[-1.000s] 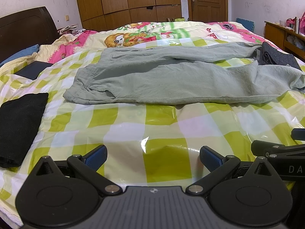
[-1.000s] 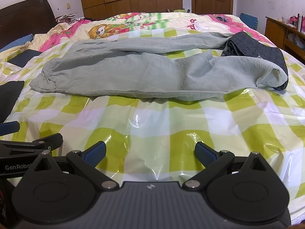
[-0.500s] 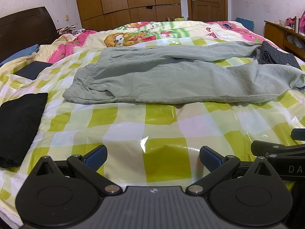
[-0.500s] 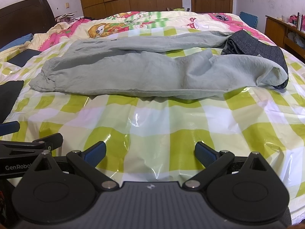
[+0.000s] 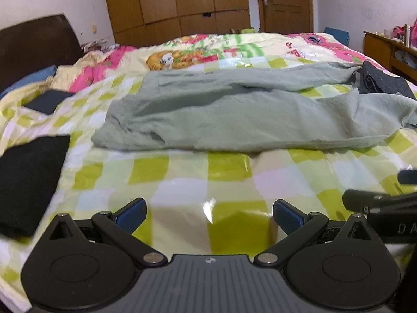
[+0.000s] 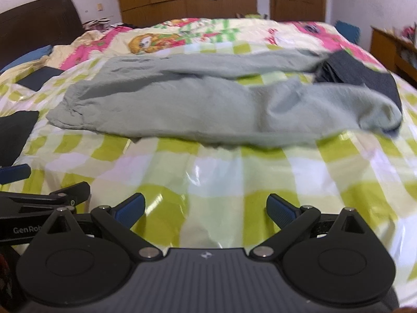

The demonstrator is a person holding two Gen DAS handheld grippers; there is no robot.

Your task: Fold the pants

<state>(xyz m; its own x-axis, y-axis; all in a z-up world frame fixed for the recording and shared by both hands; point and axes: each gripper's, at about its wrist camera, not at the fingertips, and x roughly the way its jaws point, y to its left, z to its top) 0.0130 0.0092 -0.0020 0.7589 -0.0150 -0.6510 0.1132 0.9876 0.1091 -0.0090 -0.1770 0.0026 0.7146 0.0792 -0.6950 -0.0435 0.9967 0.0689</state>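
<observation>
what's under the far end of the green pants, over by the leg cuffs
The green pants lie on the checked cover. Their cuff end drapes over a dark grey folded garment; how far that garment reaches beneath is hidden.

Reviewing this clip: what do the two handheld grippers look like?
Both match: the left gripper and right gripper have matte black bodies with ribbed grey centre plates, round side discs, silver pivot screws and blue textured pads. White lettering marks their sides. No cables or sleeves show.
</observation>
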